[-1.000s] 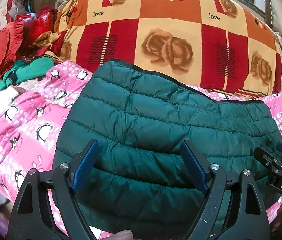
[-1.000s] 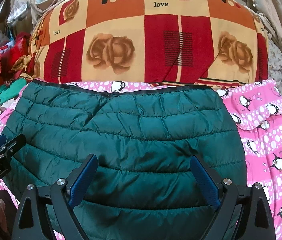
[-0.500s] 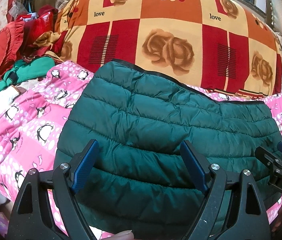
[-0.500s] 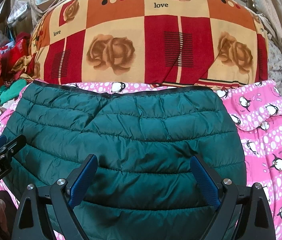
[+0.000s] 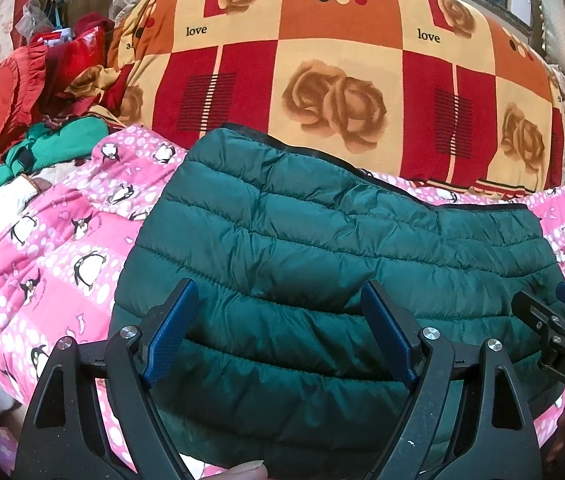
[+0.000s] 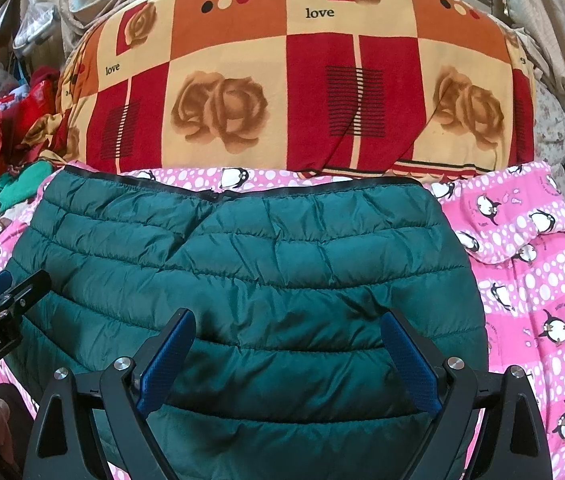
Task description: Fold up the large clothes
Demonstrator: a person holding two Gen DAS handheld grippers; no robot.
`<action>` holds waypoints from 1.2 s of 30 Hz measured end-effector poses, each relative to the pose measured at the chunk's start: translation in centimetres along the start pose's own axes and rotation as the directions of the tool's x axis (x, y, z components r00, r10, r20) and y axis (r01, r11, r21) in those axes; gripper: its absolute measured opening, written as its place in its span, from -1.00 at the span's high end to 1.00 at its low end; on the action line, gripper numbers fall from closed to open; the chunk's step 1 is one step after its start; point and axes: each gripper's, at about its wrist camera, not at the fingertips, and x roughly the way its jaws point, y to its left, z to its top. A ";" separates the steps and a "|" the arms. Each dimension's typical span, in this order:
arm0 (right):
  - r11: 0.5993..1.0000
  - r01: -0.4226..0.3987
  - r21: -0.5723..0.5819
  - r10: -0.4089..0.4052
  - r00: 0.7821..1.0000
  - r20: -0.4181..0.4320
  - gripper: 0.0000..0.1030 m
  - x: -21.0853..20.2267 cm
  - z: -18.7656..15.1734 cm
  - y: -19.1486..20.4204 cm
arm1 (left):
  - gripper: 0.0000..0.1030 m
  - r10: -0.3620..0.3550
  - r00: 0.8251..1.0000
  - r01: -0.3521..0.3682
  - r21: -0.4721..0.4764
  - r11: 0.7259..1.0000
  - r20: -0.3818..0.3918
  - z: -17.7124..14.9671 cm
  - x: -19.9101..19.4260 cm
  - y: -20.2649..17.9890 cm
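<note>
Bed: we see a pink penguin-print sheet (image 6: pixel 542 280) under our folded green puffer jacket (image 6: pixel 242 272) | rose-patterned quilt (image 6: pixel 282 92) piled behind | left gripper (image 5: pixel 278 336) and right gripper (image 6: pixel 288 356) both spread wide, empty, over the jacket's near edge.

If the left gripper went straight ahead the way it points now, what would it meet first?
Most likely the green quilted puffer jacket: the left gripper is open with the jacket spread right in front of its fingers. Beyond that lies the rose-patterned blanket. Height above the fabric is unclear, so it might skim over.
</note>
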 end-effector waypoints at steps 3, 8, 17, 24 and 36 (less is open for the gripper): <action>1.000 -0.004 0.003 0.004 1.000 0.002 -0.79 -0.1 0.2 -0.3 | -0.63 0.001 1.000 -0.001 0.006 1.000 0.000 0.1 0.0 -0.2; 1.000 0.001 0.002 -0.001 1.000 0.007 -0.79 -0.3 0.4 -0.2 | -0.62 0.000 1.000 0.000 0.009 1.000 -0.004 0.1 0.1 -0.3; 1.000 0.000 -0.002 0.000 1.000 0.009 -0.79 -0.3 0.4 -0.1 | -0.62 -0.004 1.000 0.004 0.004 1.000 -0.009 0.1 0.2 -0.2; 1.000 0.001 -0.003 -0.001 1.000 0.008 -0.79 -0.3 0.4 -0.1 | -0.62 0.001 1.000 -0.001 0.003 1.000 -0.008 0.1 0.2 -0.1; 1.000 -0.001 -0.002 0.001 1.000 0.004 -0.79 0.0 0.4 -0.1 | -0.62 -0.012 1.000 0.012 0.003 1.000 0.000 0.2 0.5 -0.2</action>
